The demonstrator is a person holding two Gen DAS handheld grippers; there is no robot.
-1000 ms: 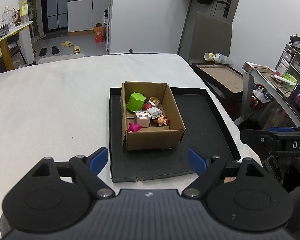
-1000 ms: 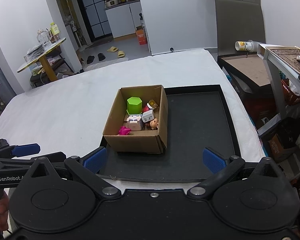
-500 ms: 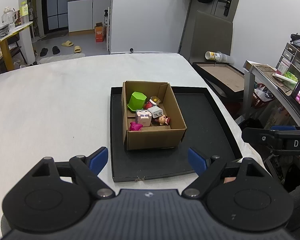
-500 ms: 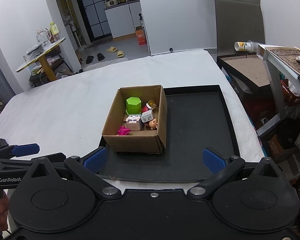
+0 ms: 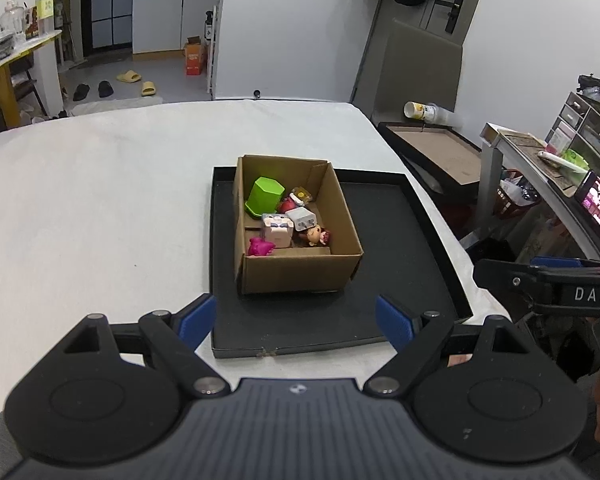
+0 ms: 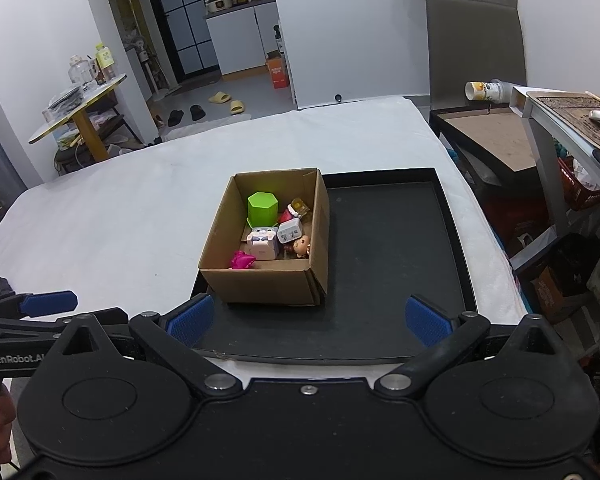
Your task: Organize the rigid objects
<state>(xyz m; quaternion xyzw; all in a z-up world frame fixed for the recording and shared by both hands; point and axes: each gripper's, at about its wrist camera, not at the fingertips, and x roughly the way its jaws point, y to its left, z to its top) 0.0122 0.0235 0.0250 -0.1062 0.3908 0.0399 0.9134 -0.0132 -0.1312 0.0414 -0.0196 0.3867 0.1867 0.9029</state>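
I hold both claws released and empty, left gripper [image 5: 296,318] and right gripper [image 6: 306,318], short of the cardboard box [image 6: 266,280] of toys at the black tray's [image 6: 392,264] left edge

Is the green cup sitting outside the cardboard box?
No, the green cup sits inside the cardboard box with the other toys.
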